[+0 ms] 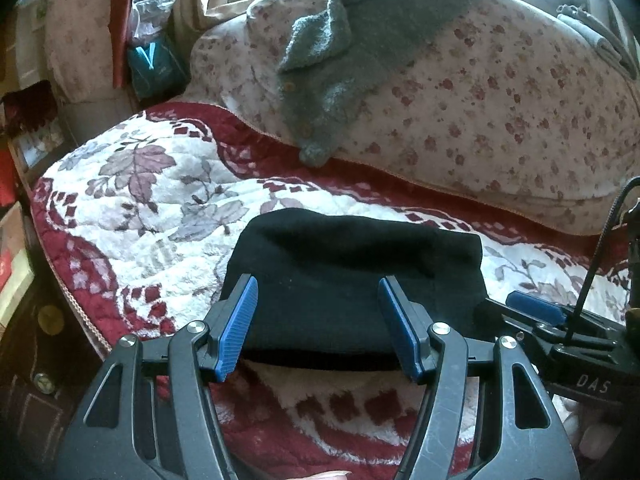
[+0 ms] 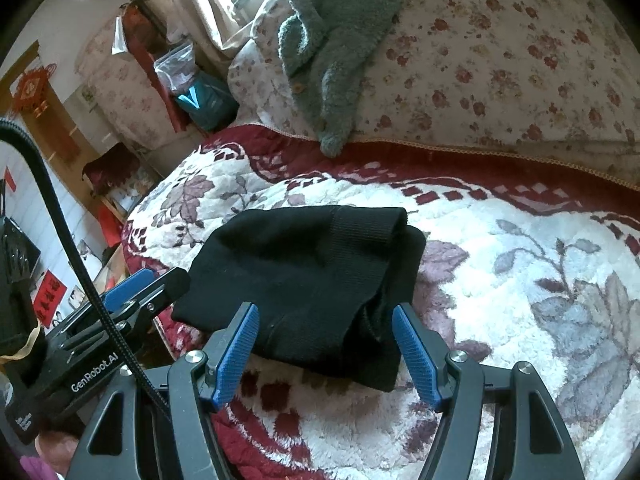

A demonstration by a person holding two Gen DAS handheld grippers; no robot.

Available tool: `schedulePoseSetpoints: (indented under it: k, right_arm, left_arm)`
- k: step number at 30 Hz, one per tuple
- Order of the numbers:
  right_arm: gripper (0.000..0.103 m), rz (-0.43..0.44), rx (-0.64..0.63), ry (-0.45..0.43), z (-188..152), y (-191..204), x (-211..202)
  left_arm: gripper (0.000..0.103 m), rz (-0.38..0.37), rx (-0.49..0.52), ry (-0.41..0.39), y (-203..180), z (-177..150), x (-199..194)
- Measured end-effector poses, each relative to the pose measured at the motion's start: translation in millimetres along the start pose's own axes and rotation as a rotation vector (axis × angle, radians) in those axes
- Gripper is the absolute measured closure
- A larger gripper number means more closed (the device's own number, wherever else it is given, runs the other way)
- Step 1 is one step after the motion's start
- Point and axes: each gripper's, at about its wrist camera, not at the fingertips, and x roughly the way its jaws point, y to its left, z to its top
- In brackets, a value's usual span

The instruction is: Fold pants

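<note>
Left wrist view: you're hovering the left gripper (image 1: 318, 320) and right gripper (image 2: 324, 346) spread wide, gripping nothing, over the near edge of the folded black pants (image 1: 352, 280) lying mid-bedspread (image 1: 140, 200), probably checking the fold.

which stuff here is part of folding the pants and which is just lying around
Job:
- black pants, lying folded on the quilt
- left gripper, open
- right gripper, open

Lying about:
- grey-green cardigan
- floral duvet
- red and white quilt
- teal bag
</note>
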Motion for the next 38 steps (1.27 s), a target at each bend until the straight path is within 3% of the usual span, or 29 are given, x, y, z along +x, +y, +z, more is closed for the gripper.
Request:
schedulePoseSetpoints:
  k: [26, 35, 38]
  right_arm:
    - [0.034, 0.001, -0.04, 0.014, 3.6, 16.7, 13.4]
    - [0.033, 0.015, -0.036, 0.013, 4.3, 16.8, 12.4]
    - [0.033, 0.026, -0.029, -0.007, 5.8, 15.2, 1.7]
  left_arm:
    - [0.04, -0.001, -0.059, 0.001, 18.6, -5.4, 5.3]
    - [0.04, 0.022, -0.029, -0.067, 15.5, -6.3, -8.6]
    - [0.04, -0.018, -0.018, -0.057, 8.4, -1.9, -13.7]
